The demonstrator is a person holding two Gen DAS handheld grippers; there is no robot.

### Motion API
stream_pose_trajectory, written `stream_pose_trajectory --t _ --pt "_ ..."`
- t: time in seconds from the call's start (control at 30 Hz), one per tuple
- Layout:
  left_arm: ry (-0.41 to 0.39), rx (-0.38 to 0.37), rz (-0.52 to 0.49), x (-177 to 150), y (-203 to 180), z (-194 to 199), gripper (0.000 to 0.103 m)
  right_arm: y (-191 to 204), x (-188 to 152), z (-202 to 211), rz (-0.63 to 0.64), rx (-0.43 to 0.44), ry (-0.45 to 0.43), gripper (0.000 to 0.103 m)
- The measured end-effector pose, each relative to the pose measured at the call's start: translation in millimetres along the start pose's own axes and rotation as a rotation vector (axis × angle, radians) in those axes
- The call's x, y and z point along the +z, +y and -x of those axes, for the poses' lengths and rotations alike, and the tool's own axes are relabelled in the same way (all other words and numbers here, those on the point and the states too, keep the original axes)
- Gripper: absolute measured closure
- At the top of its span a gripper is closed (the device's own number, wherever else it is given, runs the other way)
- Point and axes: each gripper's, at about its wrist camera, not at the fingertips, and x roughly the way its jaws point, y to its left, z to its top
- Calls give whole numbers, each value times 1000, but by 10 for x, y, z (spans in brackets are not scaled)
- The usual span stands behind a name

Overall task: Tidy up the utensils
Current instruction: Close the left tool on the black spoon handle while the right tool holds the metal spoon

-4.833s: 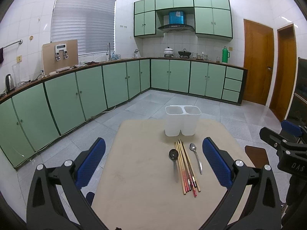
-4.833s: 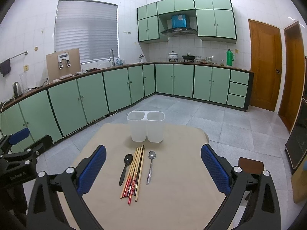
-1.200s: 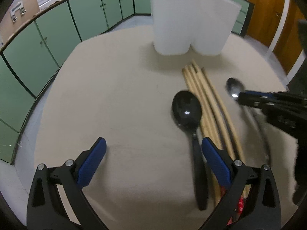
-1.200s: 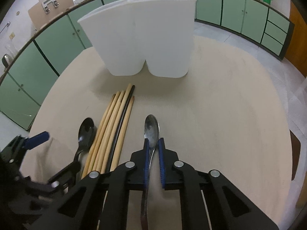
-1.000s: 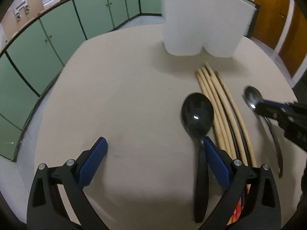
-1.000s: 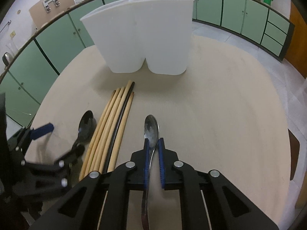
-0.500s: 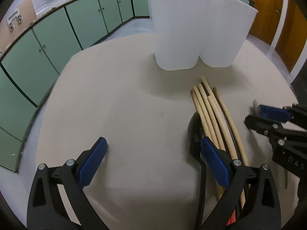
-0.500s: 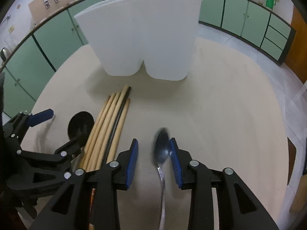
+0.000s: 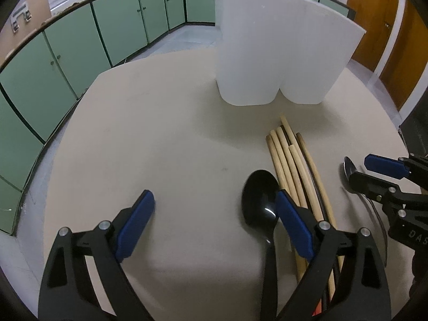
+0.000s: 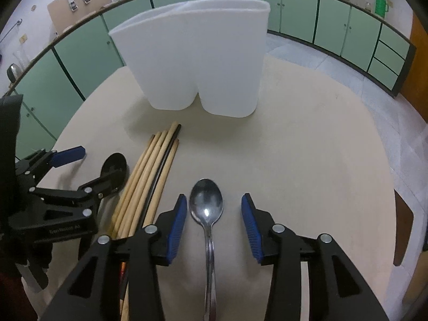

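Note:
A white two-compartment holder (image 9: 278, 50) (image 10: 195, 64) stands at the far side of the beige table (image 9: 165, 139). A bundle of chopsticks (image 9: 291, 165) (image 10: 149, 176) lies in front of it. A black spoon (image 9: 260, 203) (image 10: 113, 165) lies left of the bundle, a metal spoon (image 10: 207, 211) (image 9: 350, 171) right of it. My left gripper (image 9: 214, 222) is open, its right finger over the black spoon's bowl. My right gripper (image 10: 211, 214) is open, its fingers on either side of the metal spoon, which lies on the table.
Green kitchen cabinets (image 9: 80, 45) run along the walls behind the table. A brown stool (image 10: 404, 222) stands off the table's right edge. Wooden doors (image 9: 388, 26) are at the far right.
My right gripper, shut on the metal spoon a second ago, has opened; the spoon lies between its fingers. My left gripper has shifted around the black spoon and stayed open.

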Motion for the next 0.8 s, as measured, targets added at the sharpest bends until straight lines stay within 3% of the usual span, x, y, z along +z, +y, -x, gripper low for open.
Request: stream_pose_trajectory --t 0.1,0.13,0.17,0.2,0.37,0.43,0.53,0.67,0.73,0.8 --pt "3 5 -3 34 -53 -44 13 90 27 -86 35 -36 13 61" --pt "-1 8 -6 41 -63 -50 13 105 35 -91 41 -43 11 64" --pt "-8 8 -6 41 -72 -54 14 103 45 -88 35 -36 9 76" --pt "-13 4 -3 48 -75 -65 14 92 55 -88 25 -28 10 75" --pt "-45 -29 2 16 -86 2 50 42 47 -44 -4 -5 -5 76" --pt "-59 -47 -1 -25 -28 43 70 4 34 16 -30 15 -25 76" --pt "-69 -88 11 13 36 29 86 -43 -2 99 -52 35 -51 76" --pt "-66 -103 19 -19 38 58 82 -56 1 95 -39 27 -41 76" --pt "-60 -96 19 -29 48 72 52 -81 24 69 -33 24 -35 76" --pt "-57 -97 12 -51 44 99 45 -41 55 62 -35 23 -32 76"
